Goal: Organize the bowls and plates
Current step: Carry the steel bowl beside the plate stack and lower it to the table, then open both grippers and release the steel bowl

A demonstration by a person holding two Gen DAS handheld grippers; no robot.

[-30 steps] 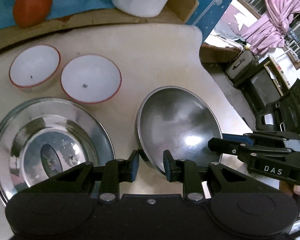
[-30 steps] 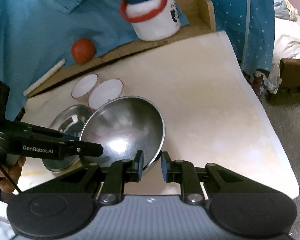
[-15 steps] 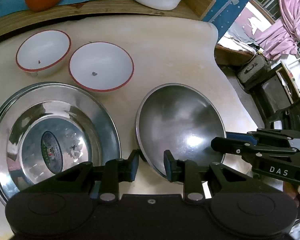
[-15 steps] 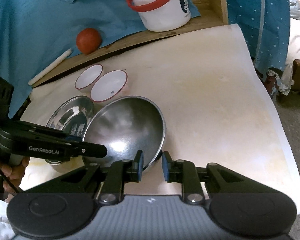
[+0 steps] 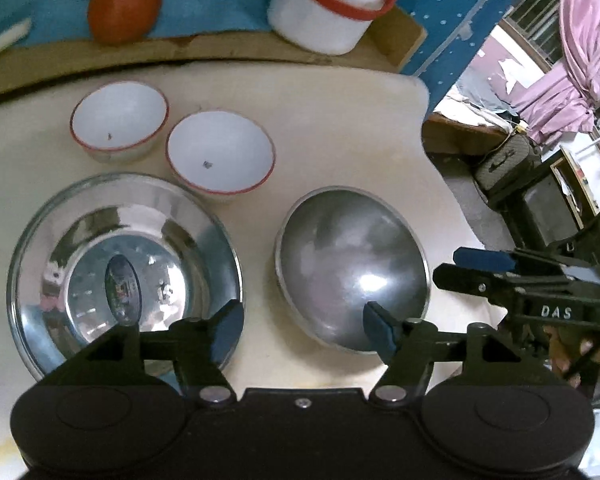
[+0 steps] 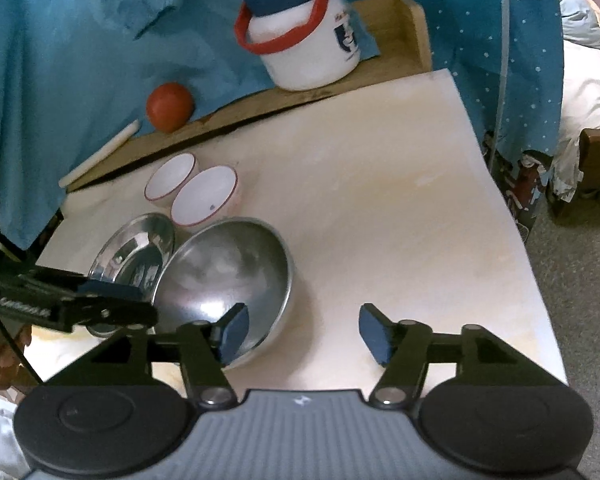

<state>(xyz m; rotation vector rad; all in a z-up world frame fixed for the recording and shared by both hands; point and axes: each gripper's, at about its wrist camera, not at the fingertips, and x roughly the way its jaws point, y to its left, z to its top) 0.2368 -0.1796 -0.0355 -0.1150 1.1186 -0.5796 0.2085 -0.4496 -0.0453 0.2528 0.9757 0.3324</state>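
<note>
nearest the cameras, the left gripper (image 5: 300, 330) and the right gripper (image 6: 302, 330) both have their jaws opening, pads spread wide and pressing on nothing, so each is released; the near rim of the steel bowl (image 5: 350, 268) lies between the left pads and its right-hand rim just inside the right gripper's left pad, but neither pad grips it. the bowl sits on the cream table top (image 6: 380, 208), tipped a little on its rounded bottom, probably because it has been set down beside the other steel piece so like goes with like. just to its left, apart by a narrow gap, lies the steel plate (image 5: 124, 264), flat and shiny. behind the plate stand two white bowls with red rims (image 5: 220, 156) (image 5: 118, 124), side by side and nearly touching, a matched pair that looks ready to be nested. farther back, on the wooden ledge (image 6: 388, 16), sit a red ball-like thing (image 5: 124, 6) and a white tub with a red handle (image 6: 304, 44), both well apart from the dishes.
</note>
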